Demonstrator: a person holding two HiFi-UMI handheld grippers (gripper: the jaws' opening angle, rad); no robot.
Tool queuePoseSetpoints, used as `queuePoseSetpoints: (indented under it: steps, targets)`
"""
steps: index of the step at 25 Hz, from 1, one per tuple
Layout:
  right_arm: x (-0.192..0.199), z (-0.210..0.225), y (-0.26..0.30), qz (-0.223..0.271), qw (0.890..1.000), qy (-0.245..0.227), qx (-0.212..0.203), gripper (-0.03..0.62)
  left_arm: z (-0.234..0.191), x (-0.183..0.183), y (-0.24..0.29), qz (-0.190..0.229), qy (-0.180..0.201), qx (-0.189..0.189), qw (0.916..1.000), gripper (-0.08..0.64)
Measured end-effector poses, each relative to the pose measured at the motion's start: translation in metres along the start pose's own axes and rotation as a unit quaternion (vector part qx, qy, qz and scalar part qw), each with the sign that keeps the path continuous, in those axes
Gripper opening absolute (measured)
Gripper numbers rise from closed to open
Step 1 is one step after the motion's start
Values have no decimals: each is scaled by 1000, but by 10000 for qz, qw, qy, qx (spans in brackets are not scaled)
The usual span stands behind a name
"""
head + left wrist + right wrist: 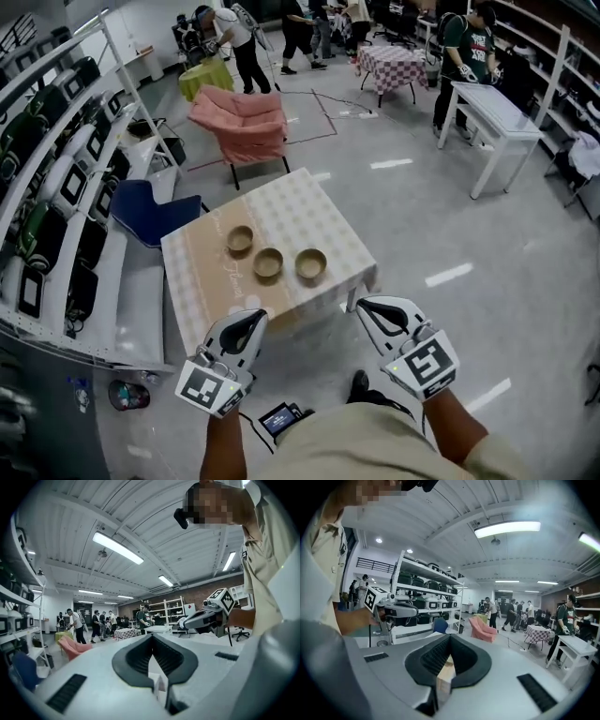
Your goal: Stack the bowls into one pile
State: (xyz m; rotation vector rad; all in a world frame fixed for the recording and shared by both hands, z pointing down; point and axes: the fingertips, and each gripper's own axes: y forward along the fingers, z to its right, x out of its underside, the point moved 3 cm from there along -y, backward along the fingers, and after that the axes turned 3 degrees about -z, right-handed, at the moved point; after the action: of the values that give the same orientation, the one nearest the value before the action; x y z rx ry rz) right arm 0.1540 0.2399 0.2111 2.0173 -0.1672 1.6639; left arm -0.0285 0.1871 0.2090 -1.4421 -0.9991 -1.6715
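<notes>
Three tan bowls stand apart in a row on the checked table: the left bowl, the middle bowl and the right bowl. My left gripper hangs short of the table's near edge, shut and holding nothing. My right gripper is level with it near the table's front right corner, also shut and holding nothing. Both gripper views look out level across the room, so no bowl shows in them. There the left gripper and the right gripper show their tips meeting.
A rack of shelves with equipment runs along the left. A blue chair stands by the table's left side and a pink armchair beyond it. Farther right is a white table. Several people stand at the back.
</notes>
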Motion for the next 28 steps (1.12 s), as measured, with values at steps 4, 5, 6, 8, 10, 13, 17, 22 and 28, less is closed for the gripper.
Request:
queuePoseSetpoints:
  steps: [4, 5, 6, 8, 10, 13, 17, 22, 28]
  targets:
    - [8, 43, 11, 29, 9997, -60, -244, 3, 1, 0, 41, -45, -19, -206, 9998, 6]
    - [9, 51, 15, 6, 9995, -62, -300, 3, -1, 0, 49, -57, -30, -247, 9997, 6]
    - [11, 58, 22, -21, 9993, -69, -358, 3, -4, 1, 55, -68, -43, -297, 9995, 6]
    - [12, 69, 36, -68, 9987, -99, -501, 3, -13, 3, 62, -90, -95, -454, 9989, 6]
    - [15, 80, 45, -108, 9979, -109, -637, 3, -18, 5, 67, -122, -172, -636, 9978, 6]
    - [22, 100, 46, -143, 9971, 15, -754, 3, -13, 6, 80, -245, -230, -760, 9965, 6]
    - [30, 106, 70, -210, 9964, 100, -813, 3, -31, 16, 89, -332, -229, -773, 9962, 6]
    - [25, 107, 121, -287, 9966, 82, -771, 3, -73, 34, 97, -356, -344, -660, 9966, 6]
    - [15, 104, 166, -431, 9974, 45, -572, 3, -124, 44, 104, -252, -423, -391, 9980, 6]
